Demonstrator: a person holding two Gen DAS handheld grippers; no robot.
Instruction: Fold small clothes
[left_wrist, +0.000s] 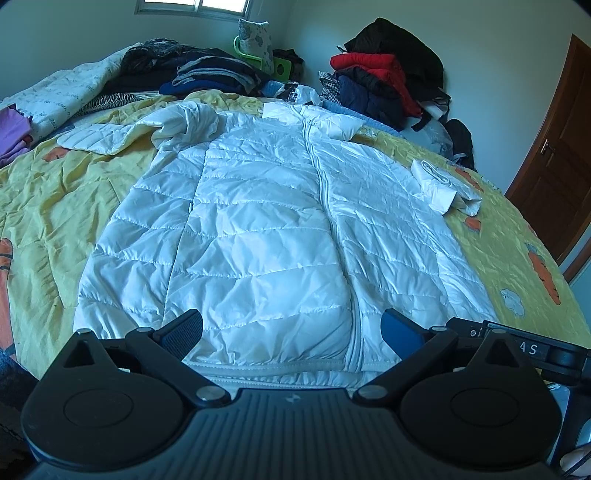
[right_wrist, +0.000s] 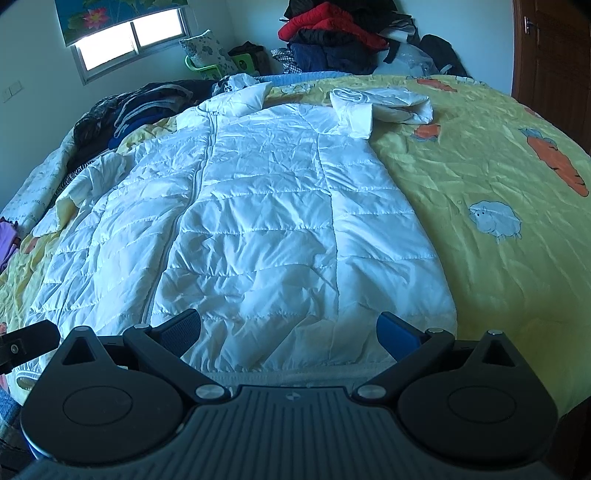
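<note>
Lengthwise, white jacket (left_wrist: 258, 229) lies (collar (left_wrist: 317, 114) far).

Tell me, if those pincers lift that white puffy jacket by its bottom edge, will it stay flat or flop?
The white jacket would probably flop and drape: it lies creased and soft on the bed. Its thin quilted padding suggests it is light for its size. The shiny fabric may slip between the fingers.

Daylight from window (right_wrist: 129, 37) far left, panes blown out. Cool blue cast, room rather dim. Soft sheen on jacket (right_wrist: 251, 221) quilting, shallow crease shadows. Strong fisheye bend at edges, dark vignette corners. Sharp focus throughout, no motion blur.
</note>
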